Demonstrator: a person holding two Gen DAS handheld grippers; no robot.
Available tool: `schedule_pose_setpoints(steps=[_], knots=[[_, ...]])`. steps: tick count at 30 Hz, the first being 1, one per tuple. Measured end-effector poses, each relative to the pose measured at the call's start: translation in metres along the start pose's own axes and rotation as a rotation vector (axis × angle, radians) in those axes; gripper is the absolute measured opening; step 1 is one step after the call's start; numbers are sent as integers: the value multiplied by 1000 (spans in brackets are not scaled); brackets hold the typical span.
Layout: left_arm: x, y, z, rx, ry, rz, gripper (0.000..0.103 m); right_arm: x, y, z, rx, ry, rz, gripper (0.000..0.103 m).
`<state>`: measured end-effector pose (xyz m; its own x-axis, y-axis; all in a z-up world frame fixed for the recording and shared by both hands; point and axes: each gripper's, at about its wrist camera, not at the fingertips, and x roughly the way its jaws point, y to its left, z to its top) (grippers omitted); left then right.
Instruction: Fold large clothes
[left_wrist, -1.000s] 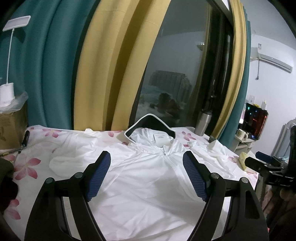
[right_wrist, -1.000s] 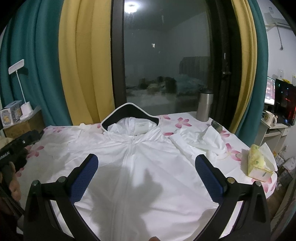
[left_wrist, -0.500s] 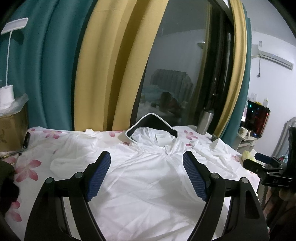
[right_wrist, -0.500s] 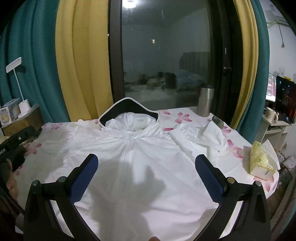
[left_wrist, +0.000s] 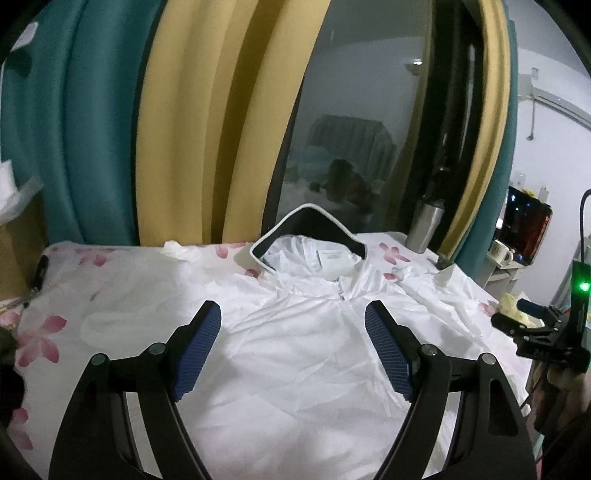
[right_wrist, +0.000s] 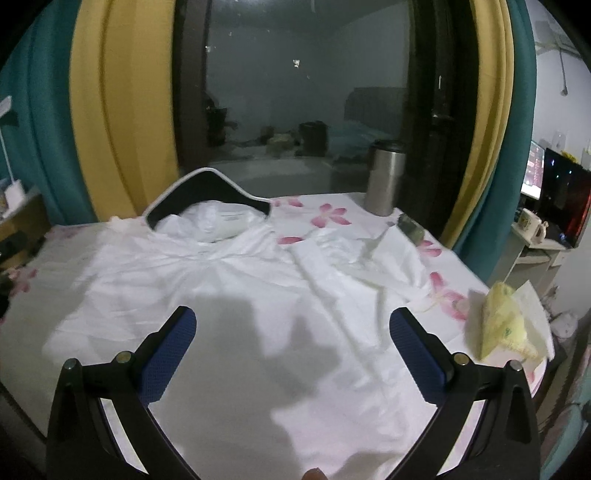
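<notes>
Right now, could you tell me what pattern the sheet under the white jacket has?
Pink flowers on white sheet, clearest in the right wrist view.

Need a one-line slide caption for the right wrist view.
Open right claw poised above white hooded jacket spread flat on floral-sheeted table.

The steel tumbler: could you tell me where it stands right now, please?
In the right wrist view the steel tumbler stands upright at the table's far right, against the dark window, beyond the white jacket and its right sleeve.
</notes>
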<state>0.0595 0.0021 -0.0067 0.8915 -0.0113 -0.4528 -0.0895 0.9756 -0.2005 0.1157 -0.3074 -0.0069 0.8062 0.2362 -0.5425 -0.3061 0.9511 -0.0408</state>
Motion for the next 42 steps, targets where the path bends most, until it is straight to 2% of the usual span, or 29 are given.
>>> schedule_pose_setpoints(steps=[4,7,12,20,24,28,33,34,35,36,37,42], knots=[[22,0,4,-3,36,12,83,23,-19,8,-25,17,-31,101],[34,2,8,-1,44,21,83,43,-30,15,-63,45,-57,89],[56,10,15,-12,68,43,83,73,-47,25,-73,64,-57,79],[97,20,15,-25,122,86,83,141,-61,46,-150,151,38,62],[113,29,11,-49,153,107,83,176,-58,54,-186,194,68,62],[122,37,6,-65,181,127,83,211,-63,56,-155,252,88,62],[130,46,4,-77,203,144,83,230,-62,52,-134,282,144,62],[130,47,4,-80,204,144,83,231,-60,51,-144,286,157,57],[131,48,4,-82,205,143,83,232,-57,49,-160,287,167,39],[130,48,4,-81,205,141,83,229,-55,49,-175,270,160,29],[130,48,4,-81,205,137,83,227,-54,50,-180,267,151,6],[125,43,5,-73,191,121,83,211,-65,68,-138,187,138,5]])
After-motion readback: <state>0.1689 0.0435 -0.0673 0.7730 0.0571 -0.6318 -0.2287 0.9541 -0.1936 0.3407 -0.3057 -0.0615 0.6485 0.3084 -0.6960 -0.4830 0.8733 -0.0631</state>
